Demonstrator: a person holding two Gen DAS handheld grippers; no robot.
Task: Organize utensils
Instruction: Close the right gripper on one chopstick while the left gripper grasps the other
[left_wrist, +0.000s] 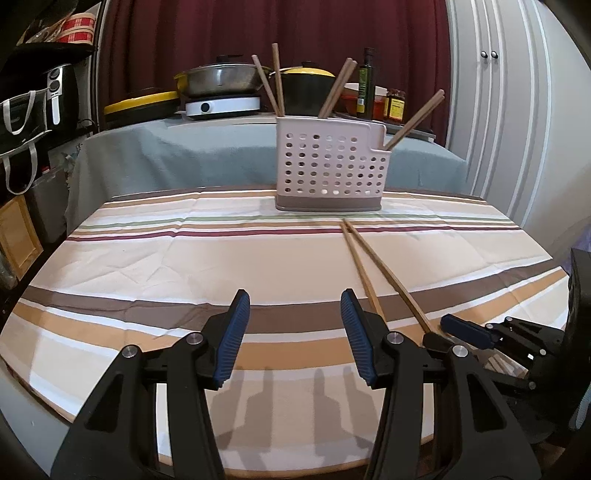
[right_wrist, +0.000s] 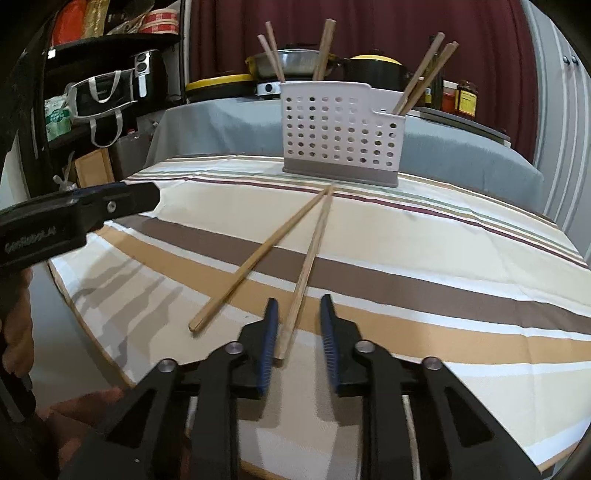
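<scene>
Lying on the striped counter (right_wrist: 424, 236), near of the perforated holder (right_wrist: 341, 134): two loose chopsticks, far tips meeting just before its base, near ends splayed. Right chopstick (right_wrist: 306, 269): long axis near-to-far, near end between the blue pads of the right tongs (right_wrist: 298, 345), spread, not yet pinching. Left chopstick (right_wrist: 255, 262): angled leftward. Left tongs (left_wrist: 294, 336): spread, empty, left of both sticks. Nearer: right

Even indoor light, soft multiple shadows below the jaws, strong fisheye edge-bending.
</scene>
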